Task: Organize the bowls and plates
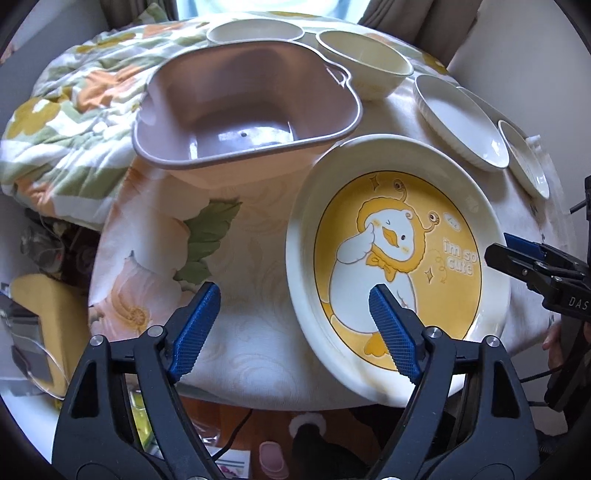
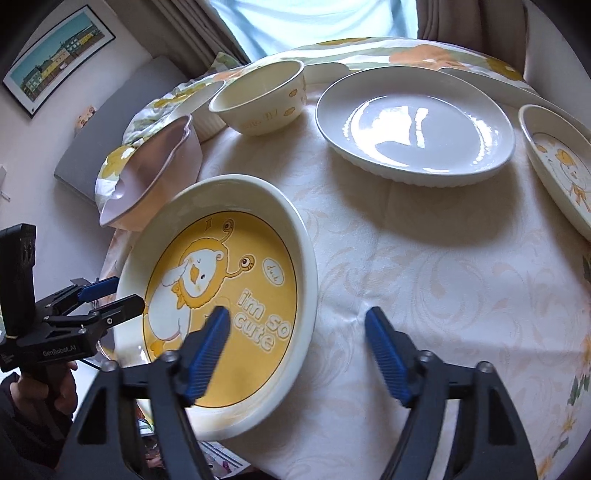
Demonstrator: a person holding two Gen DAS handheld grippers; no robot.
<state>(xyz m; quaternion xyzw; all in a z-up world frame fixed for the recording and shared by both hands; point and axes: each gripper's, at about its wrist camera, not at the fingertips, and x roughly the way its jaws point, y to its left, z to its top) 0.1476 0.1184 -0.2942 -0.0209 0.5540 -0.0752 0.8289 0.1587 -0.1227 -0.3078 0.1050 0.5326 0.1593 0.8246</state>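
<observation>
A yellow duck plate (image 1: 399, 258) (image 2: 221, 299) lies at the table's near edge. My left gripper (image 1: 291, 332) is open, its jaws straddling the plate's left rim; it also shows in the right wrist view (image 2: 110, 295). My right gripper (image 2: 297, 350) is open, its jaws straddling the plate's right rim; it also shows in the left wrist view (image 1: 517, 254). A pink tub (image 1: 243, 107) (image 2: 155, 173) stands behind the plate. Two cream bowls (image 1: 365, 59) (image 1: 255, 31) sit at the back. A white plate (image 2: 413, 122) (image 1: 458, 122) and a smaller duck plate (image 2: 561, 166) lie to the right.
A floral cloth (image 1: 74, 122) is bunched at the table's back left. The tablecloth (image 2: 424, 280) covers the table. Below the front edge (image 1: 258, 398) are floor items and a cable. Curtains and a window stand behind the table.
</observation>
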